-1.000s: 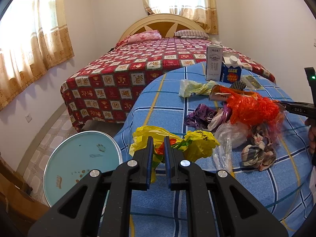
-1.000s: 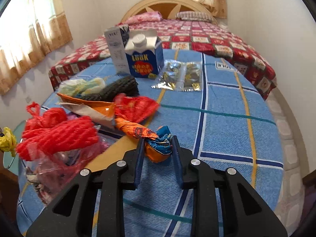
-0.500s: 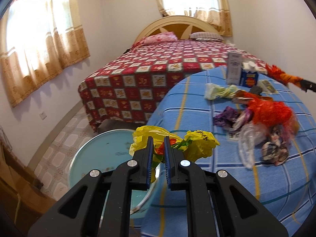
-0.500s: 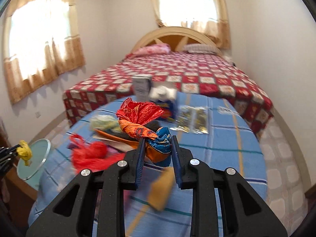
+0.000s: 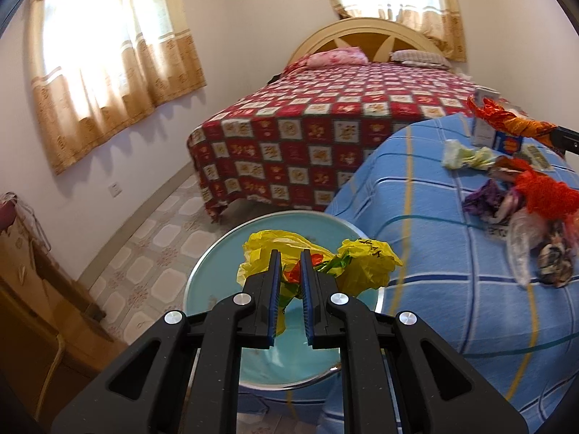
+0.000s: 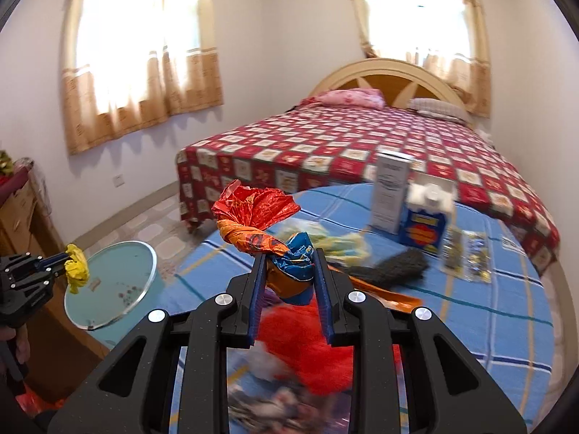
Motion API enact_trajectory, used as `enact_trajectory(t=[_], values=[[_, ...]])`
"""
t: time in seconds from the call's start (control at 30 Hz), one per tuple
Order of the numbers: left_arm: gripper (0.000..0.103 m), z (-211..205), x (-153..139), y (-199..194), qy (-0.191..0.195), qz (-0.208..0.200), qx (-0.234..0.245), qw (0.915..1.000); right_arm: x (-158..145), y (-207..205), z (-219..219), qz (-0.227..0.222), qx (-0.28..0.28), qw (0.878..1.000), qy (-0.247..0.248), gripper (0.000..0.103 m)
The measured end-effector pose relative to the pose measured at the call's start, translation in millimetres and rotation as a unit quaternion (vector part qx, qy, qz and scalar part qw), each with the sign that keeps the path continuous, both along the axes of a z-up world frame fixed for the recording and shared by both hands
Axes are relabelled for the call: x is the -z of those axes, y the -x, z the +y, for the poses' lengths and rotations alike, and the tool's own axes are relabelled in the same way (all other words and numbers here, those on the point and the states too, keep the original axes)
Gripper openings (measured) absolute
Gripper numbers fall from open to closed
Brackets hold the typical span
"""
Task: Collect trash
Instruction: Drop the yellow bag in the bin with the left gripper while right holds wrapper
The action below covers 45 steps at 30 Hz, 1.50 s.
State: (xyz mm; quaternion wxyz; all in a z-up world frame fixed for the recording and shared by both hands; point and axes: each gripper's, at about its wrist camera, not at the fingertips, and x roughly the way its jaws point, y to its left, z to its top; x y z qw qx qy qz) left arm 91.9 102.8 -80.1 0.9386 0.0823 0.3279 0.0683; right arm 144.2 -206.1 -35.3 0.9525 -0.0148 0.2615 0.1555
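- I have two tools in view. My left tool (image 5: 288, 275) is clamped on one crumpled yellow plastic bag (image 5: 365, 262), held just above the one light-blue bin (image 5: 217, 289) that stands on the floor beside the worktop (image 5: 416, 217).
- My right tool (image 6: 288, 271) is clamped on one twisted orange and blue wrapper (image 6: 260, 228), held up in the air above the worktop; its red crinkled end fans out above the fingers.
- From the left wrist camera that same wrapper shows at the right edge, over the far cartons.
- Two cartons stand upright side by side at the far part of the worktop: one tall white carton (image 6: 391, 191) and one blue carton (image 6: 427, 224) with a white cap.
- Lying loose on the blue checked cloth I count one pale green bag (image 5: 466, 153), one red net bag (image 5: 542, 195), one purple scrap (image 5: 485, 200), one clear plastic bag (image 5: 521, 242) and one dark patterned scrap (image 5: 555, 260).
- One dark scrubber (image 6: 394, 266) and two clear sachets (image 6: 466, 256) lie near the cartons.
- One bed (image 5: 325, 126) with two pillows stands behind; I count two curtained windows.
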Motion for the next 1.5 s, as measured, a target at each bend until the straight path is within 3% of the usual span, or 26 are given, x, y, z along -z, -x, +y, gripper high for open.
enact_trajectory(t=[0.77, 1.5], values=[[0.011, 67, 9, 8, -0.017, 0.016, -0.079, 0.9966, 22, -26, 127, 0.007, -0.125, 0.991, 0.035, 0.027], [0.011, 86, 18, 4, -0.029, 0.032, -0.102, 0.9939, 40, -23, 172, 0.016, -0.17, 0.983, 0.07, 0.027]])
